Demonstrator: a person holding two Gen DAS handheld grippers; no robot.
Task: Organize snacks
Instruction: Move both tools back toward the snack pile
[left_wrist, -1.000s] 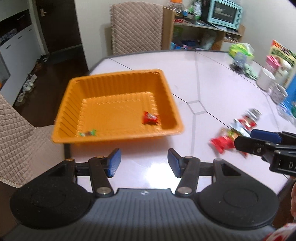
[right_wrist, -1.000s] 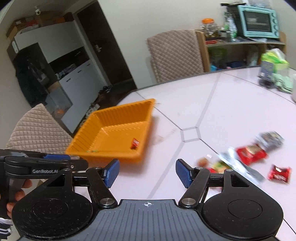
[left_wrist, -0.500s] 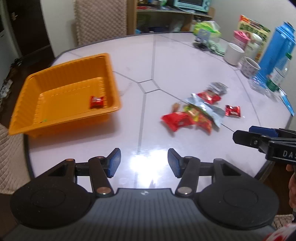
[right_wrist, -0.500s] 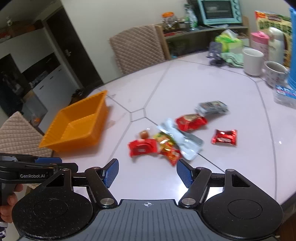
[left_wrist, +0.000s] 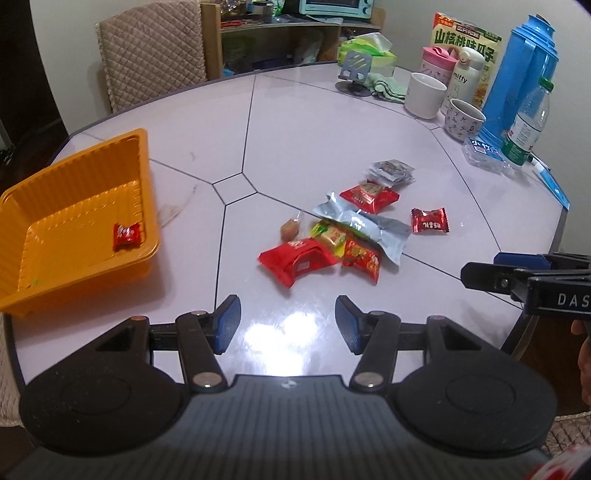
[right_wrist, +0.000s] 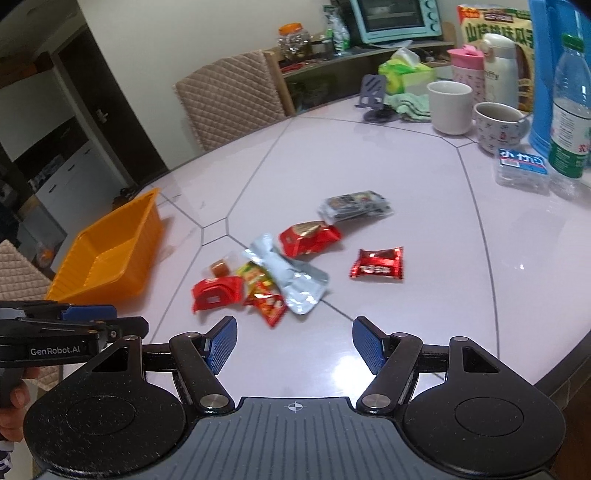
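Both the left gripper and the right gripper hold fingers apart, empty. Right of the orange tray, the snack packets look light, crinkly and slippery; a pinch across one packet's sealed edge should hold best.

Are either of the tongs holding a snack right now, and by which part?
Nothing is held. The left tongs and right tongs both stand open above the pale glossy table, with nothing between their blue pads.

White table — orange tray, snack packets, mugs.
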